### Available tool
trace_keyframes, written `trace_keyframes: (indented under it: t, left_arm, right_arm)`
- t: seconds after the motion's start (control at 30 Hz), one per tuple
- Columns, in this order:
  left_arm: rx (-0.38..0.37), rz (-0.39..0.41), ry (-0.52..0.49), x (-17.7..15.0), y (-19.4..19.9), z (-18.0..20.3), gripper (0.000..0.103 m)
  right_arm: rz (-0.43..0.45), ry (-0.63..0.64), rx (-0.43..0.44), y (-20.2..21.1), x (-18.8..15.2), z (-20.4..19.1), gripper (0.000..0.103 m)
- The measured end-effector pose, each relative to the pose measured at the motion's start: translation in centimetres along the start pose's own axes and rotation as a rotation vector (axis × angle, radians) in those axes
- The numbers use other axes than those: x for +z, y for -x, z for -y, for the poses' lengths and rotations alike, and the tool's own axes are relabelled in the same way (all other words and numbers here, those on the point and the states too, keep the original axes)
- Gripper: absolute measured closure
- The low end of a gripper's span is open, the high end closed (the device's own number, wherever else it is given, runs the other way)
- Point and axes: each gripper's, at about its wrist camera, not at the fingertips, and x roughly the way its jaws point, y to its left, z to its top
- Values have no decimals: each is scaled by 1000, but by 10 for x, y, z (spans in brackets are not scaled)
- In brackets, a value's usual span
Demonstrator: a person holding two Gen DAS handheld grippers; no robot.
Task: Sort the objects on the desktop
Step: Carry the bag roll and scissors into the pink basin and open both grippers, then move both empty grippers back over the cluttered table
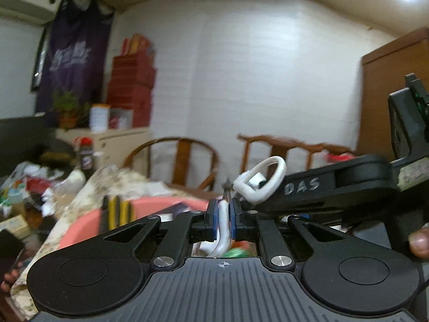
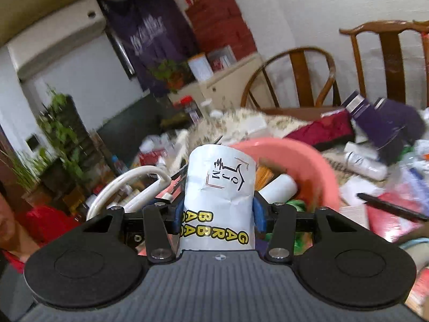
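On the left, the left hand-held gripper (image 1: 224, 221) pinches a white cable (image 1: 223, 228) between its blue pads, the jaws nearly together; the cable loops up beside the other tool's black arm. Below and beyond sits a pink basin (image 2: 319, 169) on the cluttered table (image 2: 257, 123), with a white tube and bits of orange and green inside. To the right, the right hand-held gripper (image 2: 218, 214) clamps a white paper-wrapped roll (image 2: 219, 187) printed with yellow letters, held above the basin's near rim. A black pen (image 2: 391, 208) lies further right, on red packaging.
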Motion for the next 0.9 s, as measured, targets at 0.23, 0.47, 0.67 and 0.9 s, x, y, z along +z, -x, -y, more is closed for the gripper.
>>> trace_keyframes:
  t: [0.23,0.47,0.67,0.9]
  left_arm:
    - [85,-123,65,-23,-44,-50,71]
    - [137,-73,74,-21,-18,-59,52]
    - [112,38,-38,-15,34,-9,29]
    - [-183,-59,-143,-63,32,107,18]
  right_arm:
    - [-76,7,-83,-62,-14,0,35]
    - [-30,1,-103,-35,-17,18,31]
    - [138,158,-193,51,-44,30,14]
    - [195,342,-448,140,-120,99,2]
